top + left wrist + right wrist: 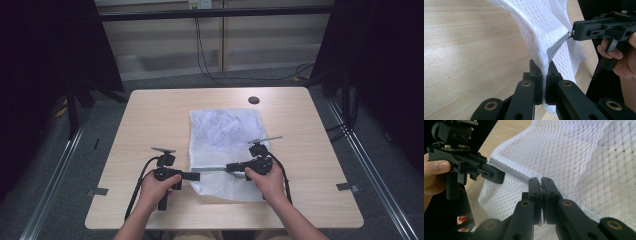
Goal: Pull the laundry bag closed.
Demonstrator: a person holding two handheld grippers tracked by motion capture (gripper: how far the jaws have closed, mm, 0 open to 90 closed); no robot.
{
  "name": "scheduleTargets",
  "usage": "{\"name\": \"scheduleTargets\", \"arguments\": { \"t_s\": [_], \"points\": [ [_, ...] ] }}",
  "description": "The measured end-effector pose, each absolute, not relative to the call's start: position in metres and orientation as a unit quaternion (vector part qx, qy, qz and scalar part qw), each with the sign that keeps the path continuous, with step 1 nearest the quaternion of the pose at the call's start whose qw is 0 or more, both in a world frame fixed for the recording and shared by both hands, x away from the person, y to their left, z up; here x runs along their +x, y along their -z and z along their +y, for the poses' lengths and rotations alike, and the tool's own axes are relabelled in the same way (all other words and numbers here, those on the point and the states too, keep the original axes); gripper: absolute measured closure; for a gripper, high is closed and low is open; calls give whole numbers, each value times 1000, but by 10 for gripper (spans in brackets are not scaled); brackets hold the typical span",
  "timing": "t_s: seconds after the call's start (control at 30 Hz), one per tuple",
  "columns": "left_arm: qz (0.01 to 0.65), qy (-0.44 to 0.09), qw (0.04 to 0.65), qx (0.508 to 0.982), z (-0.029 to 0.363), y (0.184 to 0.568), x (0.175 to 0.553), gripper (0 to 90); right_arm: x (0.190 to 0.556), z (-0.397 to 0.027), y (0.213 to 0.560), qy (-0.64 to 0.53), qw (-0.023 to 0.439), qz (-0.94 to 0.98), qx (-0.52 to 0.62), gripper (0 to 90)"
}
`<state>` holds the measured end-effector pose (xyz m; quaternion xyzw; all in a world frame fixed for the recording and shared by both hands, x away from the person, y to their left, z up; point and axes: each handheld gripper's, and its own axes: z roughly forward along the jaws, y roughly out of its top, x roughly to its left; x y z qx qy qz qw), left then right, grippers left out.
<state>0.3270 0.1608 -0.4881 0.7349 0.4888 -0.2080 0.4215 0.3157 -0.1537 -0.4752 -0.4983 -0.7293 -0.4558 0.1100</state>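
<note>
A white mesh bag (222, 135) lies flat on the wooden table (150, 115), its near end lifted between the two grippers. My left gripper (545, 68) is shut on the bag's mesh edge at the left end of the grey zipper (557, 45). In the high view it (197, 176) sits at the bag's near left corner. My right gripper (541, 181) is shut on the small metal zipper pull (571, 33), facing the left gripper (500, 176) along the zipper (511, 171). In the high view the right gripper (228, 167) is over the bag's near part.
A black round grommet (254, 100) sits in the tabletop beyond the bag. Cables (205, 65) hang behind the table's far edge. Dark curtains (45, 60) stand on both sides. Bare wood lies left and right of the bag.
</note>
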Motion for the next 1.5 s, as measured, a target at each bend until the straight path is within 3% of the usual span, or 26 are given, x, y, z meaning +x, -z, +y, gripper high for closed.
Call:
{"name": "scheduleTargets", "arguments": {
  "t_s": [1.5],
  "points": [
    [494,204,426,730,165,488,328,877,316,-171,476,453,102,-721,-514,866]
  ]
}}
